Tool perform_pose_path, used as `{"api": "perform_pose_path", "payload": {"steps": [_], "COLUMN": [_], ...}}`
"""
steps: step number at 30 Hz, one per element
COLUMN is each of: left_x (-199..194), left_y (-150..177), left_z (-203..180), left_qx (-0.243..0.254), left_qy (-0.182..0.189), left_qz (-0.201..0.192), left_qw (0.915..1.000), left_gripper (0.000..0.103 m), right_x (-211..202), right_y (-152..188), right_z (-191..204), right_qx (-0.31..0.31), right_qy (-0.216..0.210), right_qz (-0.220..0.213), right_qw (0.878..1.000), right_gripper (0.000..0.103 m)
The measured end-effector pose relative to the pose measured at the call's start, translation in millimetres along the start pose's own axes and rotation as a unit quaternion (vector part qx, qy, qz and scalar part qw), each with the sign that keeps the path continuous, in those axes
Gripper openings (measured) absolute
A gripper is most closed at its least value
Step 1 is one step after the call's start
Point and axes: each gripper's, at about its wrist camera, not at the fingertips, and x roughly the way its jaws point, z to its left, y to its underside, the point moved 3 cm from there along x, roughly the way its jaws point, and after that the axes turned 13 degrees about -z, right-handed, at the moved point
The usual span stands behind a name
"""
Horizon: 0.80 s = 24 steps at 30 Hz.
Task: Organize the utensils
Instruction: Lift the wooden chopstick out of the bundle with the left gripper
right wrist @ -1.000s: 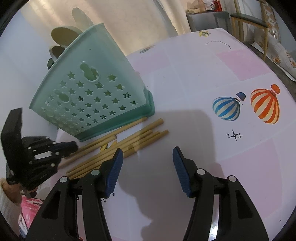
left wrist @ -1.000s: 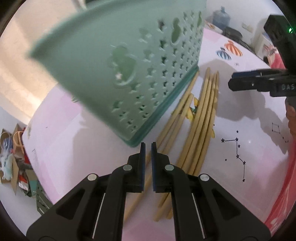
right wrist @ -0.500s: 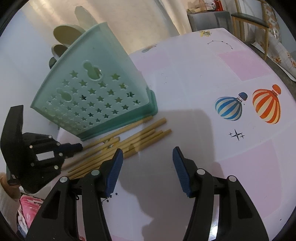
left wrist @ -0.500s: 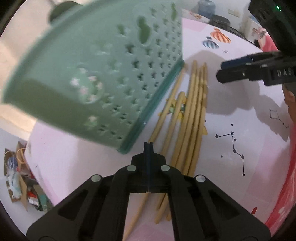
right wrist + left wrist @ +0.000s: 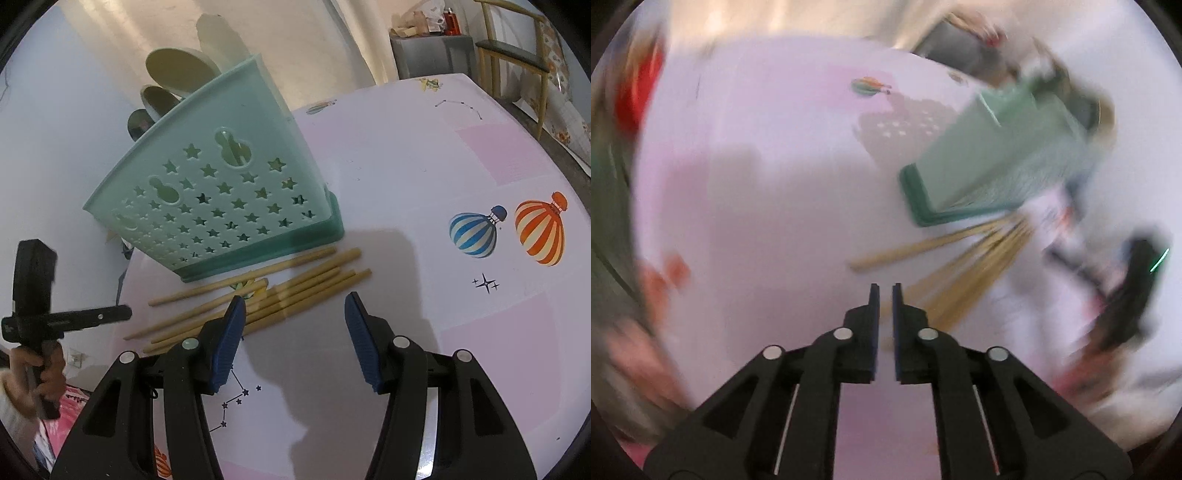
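Observation:
A mint green star-punched utensil basket [image 5: 229, 192] stands on the pink table, with spoons [image 5: 177, 70] sticking out of its top. Several bamboo chopsticks [image 5: 295, 284] lie loose in front of it. My right gripper [image 5: 293, 302] hovers open just short of the chopsticks, with nothing between its fingers. The left wrist view is motion-blurred: the basket [image 5: 979, 166] and chopsticks [image 5: 960, 266] lie to the upper right. My left gripper [image 5: 885, 288] has its jaws opening, a narrow gap with nothing in it. In the right wrist view the left gripper [image 5: 122, 314] sits left of the chopstick ends.
The tablecloth [image 5: 406, 166] is pink with printed balloons [image 5: 539, 229] and star patterns. A hand [image 5: 40, 373] grips the left tool's handle at the left edge. A chair [image 5: 517, 48] and a grey cabinet [image 5: 432, 51] stand beyond the table's far side.
The left view has swung away from the basket, which now sits farther off at the upper right. Its jaws shut and then parted slightly. The right gripper has stayed put.

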Motion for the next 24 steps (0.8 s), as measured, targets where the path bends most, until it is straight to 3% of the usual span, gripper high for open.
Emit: {"api": "perform_pose_path", "payload": {"steps": [1,3,5,7,9,14,21,24], "left_x": [3.4,15.3,24.9,28.0,31.4,39.5,48.4,51.5], "left_y": [0.9,4.0,9.0,11.4,11.3,4.2,-18.5,-22.5], "left_z": [5.0,14.5,27.8,37.6,38.7,24.6,18.0,15.0], "left_qx": [-0.053,-0.121,-0.213,-0.302,-0.336,-0.328,-0.312,-0.317], "left_qy": [0.012,-0.015,-0.019,-0.008,-0.015,-0.077,-0.126,-0.142], "left_qz": [-0.004,0.002,-0.003,-0.024,-0.044,-0.075,-0.096,-0.11], "left_qw": [0.9985,0.9925,0.9769,0.9529,0.9407,0.9386,0.9367,0.9311], "left_gripper": [0.013,0.022,0.022,0.022,0.019,0.015,0.014,0.014], "right_x": [0.3,0.4,0.3,-1.5,-2.0,-3.5,-6.3,-6.9], "right_y": [-0.6,-1.3,-2.3,-4.1,-5.7,-8.5,-8.7,-6.9], "right_z": [-1.3,-2.5,-4.7,-6.0,-6.7,-7.5,-12.2,-14.8], "right_qx": [0.002,0.008,0.012,0.014,0.016,0.025,0.034,0.036], "right_qy": [0.0,0.001,0.001,0.001,0.0,-0.004,-0.007,-0.005], "right_qz": [0.001,0.001,0.0,-0.002,-0.004,-0.008,-0.011,-0.01], "right_qw": [1.0,1.0,1.0,1.0,1.0,1.0,0.999,0.999], "right_gripper": [0.055,0.055,0.055,0.055,0.055,0.055,0.055,0.055]}}
